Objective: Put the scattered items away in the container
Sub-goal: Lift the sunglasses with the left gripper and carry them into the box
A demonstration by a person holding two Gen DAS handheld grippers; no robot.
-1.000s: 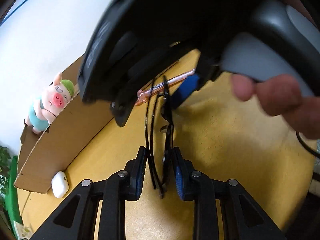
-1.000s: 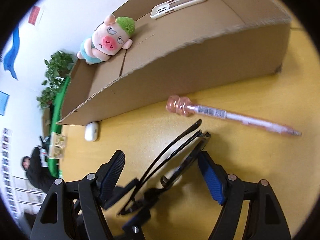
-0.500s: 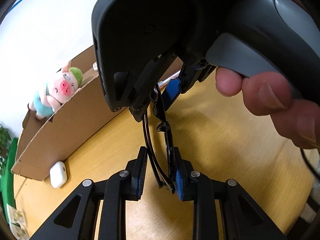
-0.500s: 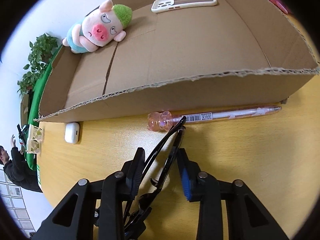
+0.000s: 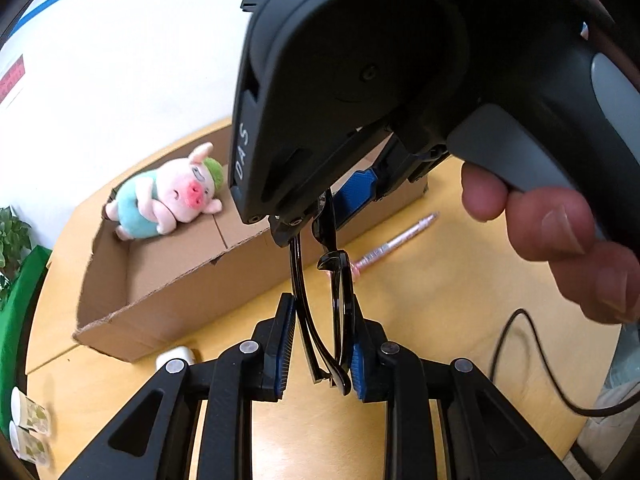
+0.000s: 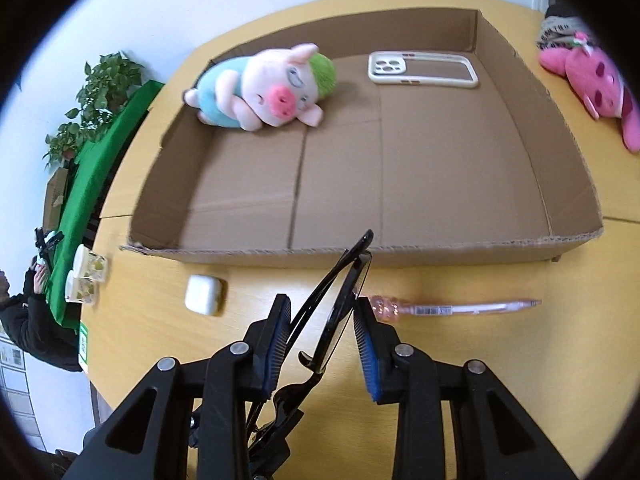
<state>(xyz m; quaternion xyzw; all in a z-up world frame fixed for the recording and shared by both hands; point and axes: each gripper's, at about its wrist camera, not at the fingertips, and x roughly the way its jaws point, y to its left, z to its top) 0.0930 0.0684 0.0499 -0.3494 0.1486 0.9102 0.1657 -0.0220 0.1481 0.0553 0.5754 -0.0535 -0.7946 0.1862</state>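
Wooden table (image 6: 460, 380); both ribbed tongs (image 5: 322, 354) (image 6: 322, 338) pinch thin black glasses (image 5: 340, 300).

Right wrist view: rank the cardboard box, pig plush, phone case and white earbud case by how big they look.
1. cardboard box
2. pig plush
3. phone case
4. white earbud case

The earbud case lies nearer the camera yet looks smallest, so the order seems safe.

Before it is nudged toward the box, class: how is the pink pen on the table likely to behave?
The pink pen looks slim and round, so it would probably roll if pushed sideways. Its bulbous end may make it curve rather than roll straight. It appears light and stiff, lying flat on the table.
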